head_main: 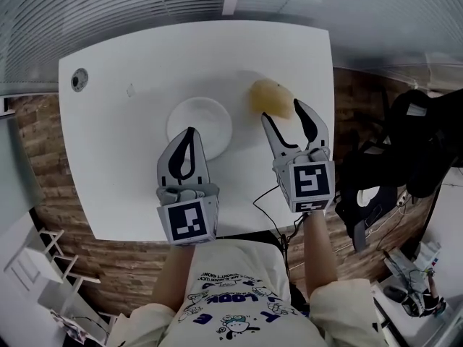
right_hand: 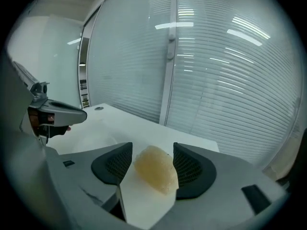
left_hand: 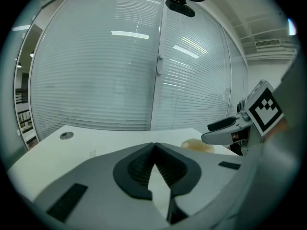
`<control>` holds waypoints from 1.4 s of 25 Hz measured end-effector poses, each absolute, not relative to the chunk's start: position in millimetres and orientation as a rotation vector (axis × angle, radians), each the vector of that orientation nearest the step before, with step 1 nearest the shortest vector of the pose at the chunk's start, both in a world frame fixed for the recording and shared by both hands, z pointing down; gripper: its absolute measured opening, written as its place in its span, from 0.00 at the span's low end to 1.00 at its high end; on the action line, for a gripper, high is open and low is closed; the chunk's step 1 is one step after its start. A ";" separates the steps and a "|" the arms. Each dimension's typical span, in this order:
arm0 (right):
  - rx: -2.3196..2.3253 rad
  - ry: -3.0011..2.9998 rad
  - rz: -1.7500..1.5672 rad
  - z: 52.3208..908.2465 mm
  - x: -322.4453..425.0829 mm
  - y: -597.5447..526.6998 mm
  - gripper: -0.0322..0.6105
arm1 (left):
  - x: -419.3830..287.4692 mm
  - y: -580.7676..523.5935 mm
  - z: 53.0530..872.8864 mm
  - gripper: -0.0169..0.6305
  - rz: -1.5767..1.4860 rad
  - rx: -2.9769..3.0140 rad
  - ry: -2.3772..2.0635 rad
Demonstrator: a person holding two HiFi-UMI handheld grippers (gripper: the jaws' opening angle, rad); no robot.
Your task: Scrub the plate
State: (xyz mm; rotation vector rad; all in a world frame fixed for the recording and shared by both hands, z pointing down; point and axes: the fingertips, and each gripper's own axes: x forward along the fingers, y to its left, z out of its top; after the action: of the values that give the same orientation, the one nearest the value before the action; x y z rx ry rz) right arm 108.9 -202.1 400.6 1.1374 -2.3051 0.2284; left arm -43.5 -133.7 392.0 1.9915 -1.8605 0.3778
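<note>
1. White worktop [head_main: 116, 157], with slatted blinds behind, carries a white plate [head_main: 210, 118] at mid-surface and a yellowish sponge [head_main: 271, 96] near its right.
2. Likely step: fetching the sponge. The right claw [head_main: 283, 110] gapes around it, pads not pressing; next it must close.
3. The left claw [head_main: 189, 132], closed and empty, hovers at the plate's near rim.
4. Bare room lies to the left; the right edge is near the sponge.

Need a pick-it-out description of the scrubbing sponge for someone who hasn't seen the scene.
Start at the white table; a round white plate sits near its middle. Right of the plate, at the open right gripper's tips, lies the sponge: the only yellowish, rough, lumpy thing there.
</note>
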 end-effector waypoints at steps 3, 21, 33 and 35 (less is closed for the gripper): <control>1.004 -2.287 0.181 408.3 106.2 -204.9 0.46 | -42.7 -135.5 394.2 0.08 0.376 1.983 -1.861; 0.594 -1.999 -0.104 457.4 108.5 -201.6 0.51 | -48.1 -131.3 406.0 0.08 0.393 1.922 -1.858; 0.562 -1.915 -0.221 475.9 101.7 -210.8 0.49 | -55.3 -131.6 410.3 0.08 0.402 1.902 -1.861; 0.542 -1.898 -0.239 479.0 100.8 -210.4 0.48 | -56.7 -130.9 411.1 0.08 0.406 1.898 -1.861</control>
State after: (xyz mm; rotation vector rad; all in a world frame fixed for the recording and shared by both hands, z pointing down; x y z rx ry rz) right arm 100.8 -210.4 479.0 0.5415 -1.8980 -0.2389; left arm -56.7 -130.9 411.1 1.8982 -1.8612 0.4057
